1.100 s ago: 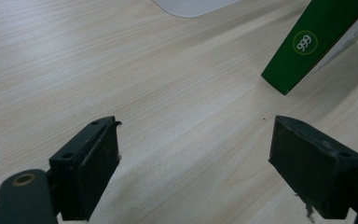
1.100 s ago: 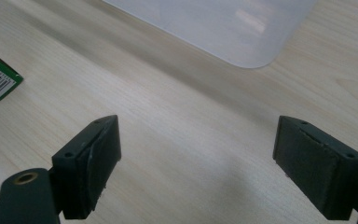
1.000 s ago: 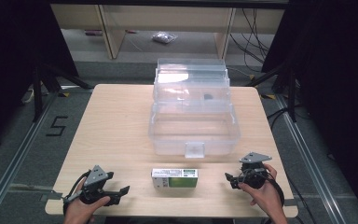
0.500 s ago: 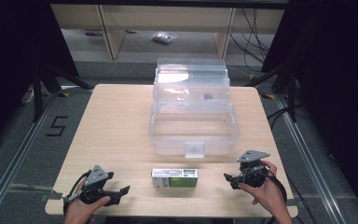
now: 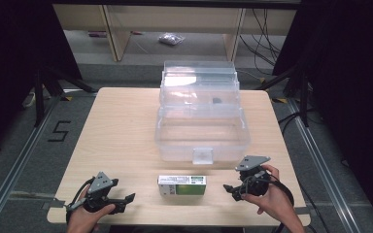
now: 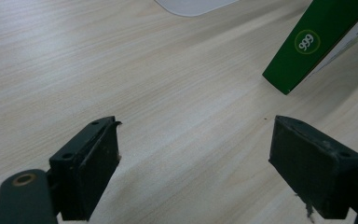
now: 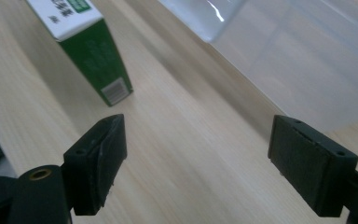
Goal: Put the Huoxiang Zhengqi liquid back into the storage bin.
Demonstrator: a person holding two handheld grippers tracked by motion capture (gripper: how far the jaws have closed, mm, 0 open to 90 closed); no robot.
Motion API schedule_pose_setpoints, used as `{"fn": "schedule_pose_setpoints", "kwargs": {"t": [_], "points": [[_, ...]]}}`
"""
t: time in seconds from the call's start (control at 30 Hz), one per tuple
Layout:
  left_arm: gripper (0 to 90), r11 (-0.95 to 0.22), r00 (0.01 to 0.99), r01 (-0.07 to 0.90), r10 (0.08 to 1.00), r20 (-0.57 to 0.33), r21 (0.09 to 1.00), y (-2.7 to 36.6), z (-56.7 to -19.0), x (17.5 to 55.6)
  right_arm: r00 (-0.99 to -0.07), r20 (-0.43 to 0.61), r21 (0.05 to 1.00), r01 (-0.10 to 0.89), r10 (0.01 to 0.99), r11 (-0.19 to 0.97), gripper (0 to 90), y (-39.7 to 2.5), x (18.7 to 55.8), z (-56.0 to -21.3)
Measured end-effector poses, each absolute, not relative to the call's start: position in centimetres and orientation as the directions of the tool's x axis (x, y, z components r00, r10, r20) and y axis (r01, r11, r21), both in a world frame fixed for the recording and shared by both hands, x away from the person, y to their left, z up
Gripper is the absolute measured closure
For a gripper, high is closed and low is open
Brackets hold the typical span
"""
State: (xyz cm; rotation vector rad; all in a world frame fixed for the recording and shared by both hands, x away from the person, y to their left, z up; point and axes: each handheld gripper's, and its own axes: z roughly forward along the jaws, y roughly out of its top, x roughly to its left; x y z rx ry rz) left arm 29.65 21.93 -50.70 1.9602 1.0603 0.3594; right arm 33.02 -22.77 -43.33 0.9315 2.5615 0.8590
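We hold the left gripper (image 5: pixel 128 197) and the right gripper (image 5: pixel 229 189) low over the table (image 5: pixel 121 131), fingers wide and empty. The green-and-white box (image 5: pixel 182 185) lies flat between them, just before the clear plastic container (image 5: pixel 201 119). A one-sided approach may push the box away or against the container wall. The table is pale wood grain; dark floor and shelving surround it.

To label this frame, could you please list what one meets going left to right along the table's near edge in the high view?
Left gripper → green and white box → right gripper.
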Motion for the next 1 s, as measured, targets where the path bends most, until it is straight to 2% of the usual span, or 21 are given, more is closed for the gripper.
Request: {"fn": "schedule_pose_setpoints", "kwargs": {"t": [0.13,0.37,0.43,0.47,0.67,0.73,1.0], "points": [[15.1,-0.272,0.599,0.540,0.789,-0.136,0.796,22.0,-50.7,29.7,-0.806,-0.071,0.610,0.431,0.588,0.665,20.1,-21.3,32.9,-42.7],[15.0,-0.270,0.598,0.540,0.789,-0.139,0.797,21.9,-50.7,29.6,-0.839,-0.069,0.591,0.402,0.540,0.700,20.1,-19.5,33.0,-42.2],[15.0,-0.270,0.599,0.540,0.789,-0.138,0.797,22.0,-50.7,29.6,-0.829,-0.077,0.584,0.413,0.554,0.699,20.0,-19.3,32.9,-42.1],[15.0,-0.271,0.598,0.541,0.789,-0.138,0.796,22.0,-50.7,29.7,-0.855,-0.074,0.590,0.378,0.514,0.714,19.9,-18.9,33.0,-42.0],[15.1,-0.270,0.599,0.540,0.789,-0.138,0.797,22.0,-50.7,29.6,-0.875,-0.060,0.569,0.366,0.481,0.736,19.6,-17.5,32.9,-41.8],[15.1,-0.269,0.598,0.539,0.790,-0.138,0.798,22.0,-50.7,29.6,-0.895,-0.072,0.569,0.326,0.441,0.755,19.6,-17.0,33.1,-41.8],[15.1,-0.267,0.598,0.538,0.789,-0.139,0.799,21.9,-50.7,29.6,-0.912,-0.074,0.532,0.307,0.404,0.790,19.3,-15.2,33.6,-41.5]]}}
